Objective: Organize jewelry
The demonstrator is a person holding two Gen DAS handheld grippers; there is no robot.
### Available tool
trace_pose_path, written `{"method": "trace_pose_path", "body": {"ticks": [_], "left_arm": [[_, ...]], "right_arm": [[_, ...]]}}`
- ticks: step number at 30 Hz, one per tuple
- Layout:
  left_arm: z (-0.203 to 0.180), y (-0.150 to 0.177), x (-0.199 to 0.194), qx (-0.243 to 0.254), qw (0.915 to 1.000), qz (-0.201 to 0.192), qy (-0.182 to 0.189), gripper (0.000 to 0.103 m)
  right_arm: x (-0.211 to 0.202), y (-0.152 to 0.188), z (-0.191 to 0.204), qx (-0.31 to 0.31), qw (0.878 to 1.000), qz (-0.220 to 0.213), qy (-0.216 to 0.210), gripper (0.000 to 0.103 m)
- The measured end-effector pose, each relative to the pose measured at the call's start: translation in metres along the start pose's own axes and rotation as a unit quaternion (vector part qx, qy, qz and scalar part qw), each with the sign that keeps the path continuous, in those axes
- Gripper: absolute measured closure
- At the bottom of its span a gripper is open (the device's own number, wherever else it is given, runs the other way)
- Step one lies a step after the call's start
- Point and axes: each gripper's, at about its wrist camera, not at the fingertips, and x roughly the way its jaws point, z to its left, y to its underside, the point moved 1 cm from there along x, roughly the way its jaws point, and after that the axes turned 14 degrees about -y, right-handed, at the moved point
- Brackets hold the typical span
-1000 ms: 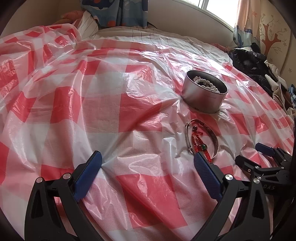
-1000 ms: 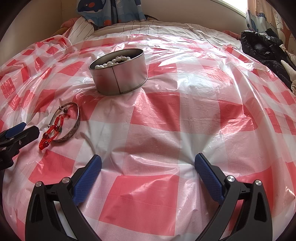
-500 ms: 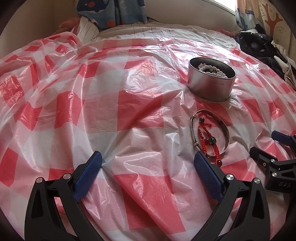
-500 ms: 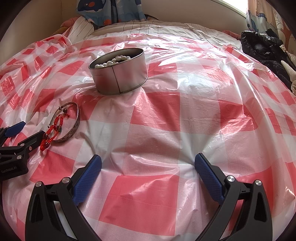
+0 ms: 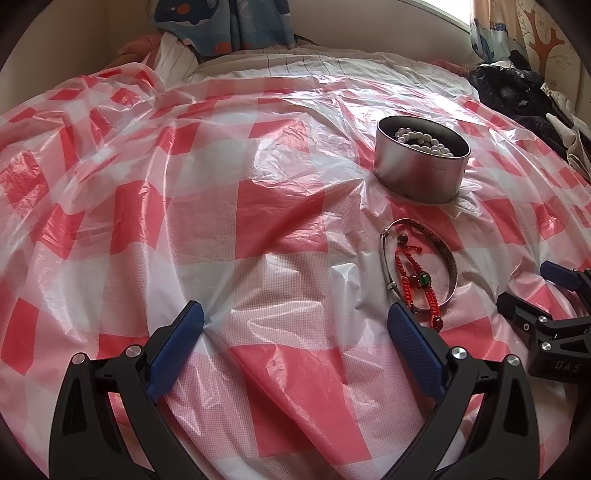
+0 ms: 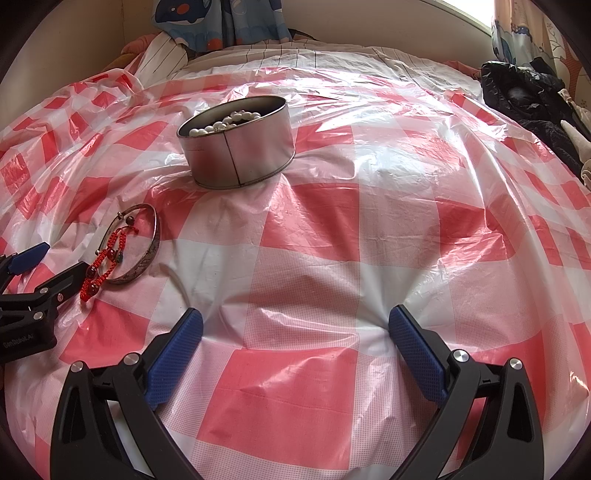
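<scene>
A round metal tin (image 5: 421,173) (image 6: 240,151) stands on the checked sheet with a white bead bracelet (image 5: 424,142) (image 6: 225,122) inside it. Just in front of the tin lie a silver bangle (image 5: 448,258) (image 6: 149,258) and a red cord bracelet (image 5: 413,280) (image 6: 99,269) with dark beads, lying across the bangle. My left gripper (image 5: 295,317) is open and holds nothing; its right finger ends just short of the red bracelet. My right gripper (image 6: 295,317) is open too, to the right of the jewelry, with bare sheet between its fingers.
A red-and-white checked plastic sheet (image 5: 258,221) (image 6: 369,221) covers a soft bed. Dark clothing (image 5: 517,92) (image 6: 528,96) is piled at the far right. A striped cover and a blue curtain (image 5: 229,22) lie at the back.
The left gripper has tilted and drawn back a little, so the tin and bracelets sit higher in its view. The right gripper has stayed still. Both stayed open.
</scene>
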Motion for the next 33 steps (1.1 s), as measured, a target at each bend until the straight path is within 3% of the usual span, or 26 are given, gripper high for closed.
{"method": "trace_pose_path", "body": {"ticks": [8, 33], "left_arm": [[0.0059, 0.0, 0.0015, -0.008, 0.9999, 0.001, 0.015, 0.007], [-0.0021, -0.0077, 0.0047, 0.01, 0.9996, 0.025, -0.007, 0.007]], "right_arm": [[-0.0001, -0.0002, 0.0001, 0.0, 1.0, 0.0, 0.0, 0.007], [0.0016, 0.0, -0.0029, 0.003, 1.0, 0.0, 0.0, 0.007]]}}
